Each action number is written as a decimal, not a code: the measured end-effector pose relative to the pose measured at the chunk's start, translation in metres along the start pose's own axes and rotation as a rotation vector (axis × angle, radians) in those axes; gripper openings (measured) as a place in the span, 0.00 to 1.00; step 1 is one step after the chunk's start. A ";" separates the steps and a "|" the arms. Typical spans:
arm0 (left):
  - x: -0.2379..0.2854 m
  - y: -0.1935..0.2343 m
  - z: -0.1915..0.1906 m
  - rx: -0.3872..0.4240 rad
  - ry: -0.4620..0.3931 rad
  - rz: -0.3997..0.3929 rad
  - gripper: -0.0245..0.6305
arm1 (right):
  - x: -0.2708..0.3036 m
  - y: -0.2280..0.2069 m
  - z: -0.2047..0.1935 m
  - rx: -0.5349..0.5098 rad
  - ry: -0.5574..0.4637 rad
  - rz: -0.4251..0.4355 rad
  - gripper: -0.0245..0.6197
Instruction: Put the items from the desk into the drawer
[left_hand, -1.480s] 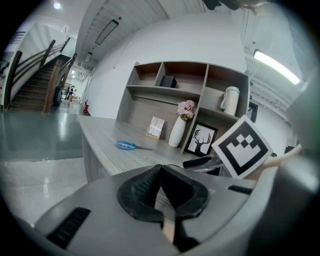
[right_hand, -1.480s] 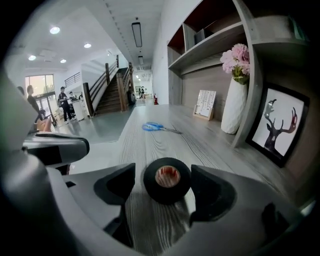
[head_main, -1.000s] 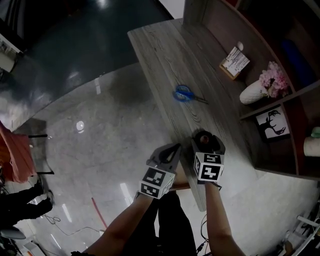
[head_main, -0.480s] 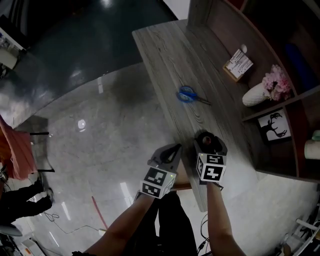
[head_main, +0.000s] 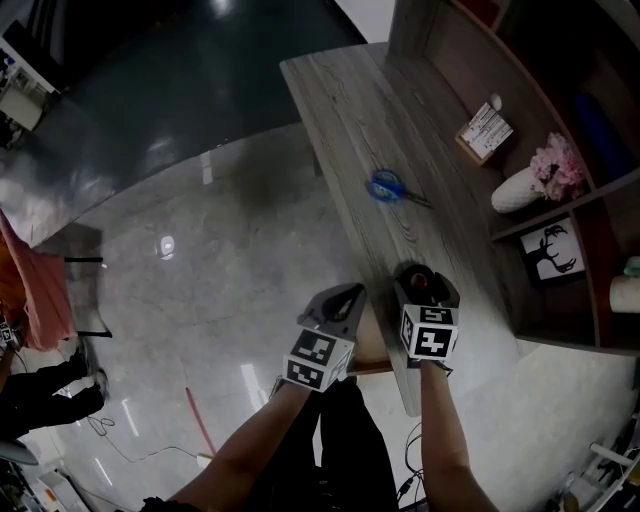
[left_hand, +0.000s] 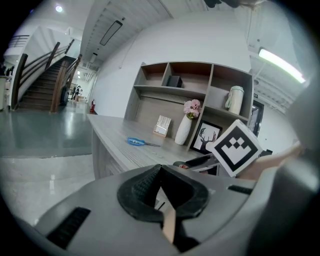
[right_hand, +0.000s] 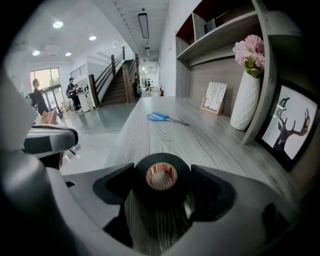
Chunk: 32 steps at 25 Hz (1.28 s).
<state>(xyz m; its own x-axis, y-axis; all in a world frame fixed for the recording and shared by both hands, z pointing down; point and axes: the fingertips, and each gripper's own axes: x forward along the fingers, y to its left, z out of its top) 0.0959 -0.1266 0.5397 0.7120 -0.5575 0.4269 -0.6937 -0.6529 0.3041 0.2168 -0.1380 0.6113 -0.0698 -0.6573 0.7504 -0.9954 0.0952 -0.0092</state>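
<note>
A roll of black tape stands between the jaws of my right gripper, which is shut on it just above the grey wooden desk. From the head view this gripper hovers over the desk's near end with the tape dark in its jaws. My left gripper hangs beside the desk's front edge, jaws shut, and I see nothing gripped. Blue-handled scissors lie mid-desk, farther along. A brown wooden strip shows under the desk edge between my arms.
A small calendar card, a white vase with pink flowers and a framed deer picture stand against the shelf unit at the desk's back. Glossy floor lies left of the desk, with a person standing far left.
The head view has drifted, so the desk sits slightly further right in the picture. Both grippers keep their places, and the tape stays in the right one.
</note>
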 end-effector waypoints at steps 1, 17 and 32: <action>-0.003 0.001 -0.001 -0.003 0.000 0.003 0.05 | -0.002 0.003 0.000 -0.008 -0.001 -0.002 0.58; -0.076 0.025 -0.017 -0.022 -0.027 0.066 0.05 | -0.057 0.095 0.017 -0.072 -0.083 0.062 0.58; -0.133 0.045 -0.015 0.007 -0.040 0.103 0.05 | -0.079 0.173 0.026 -0.108 -0.107 0.141 0.58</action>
<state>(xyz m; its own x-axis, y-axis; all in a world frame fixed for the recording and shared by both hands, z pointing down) -0.0320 -0.0746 0.5090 0.6411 -0.6417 0.4209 -0.7624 -0.5951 0.2541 0.0484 -0.0888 0.5334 -0.2200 -0.7073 0.6718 -0.9630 0.2674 -0.0338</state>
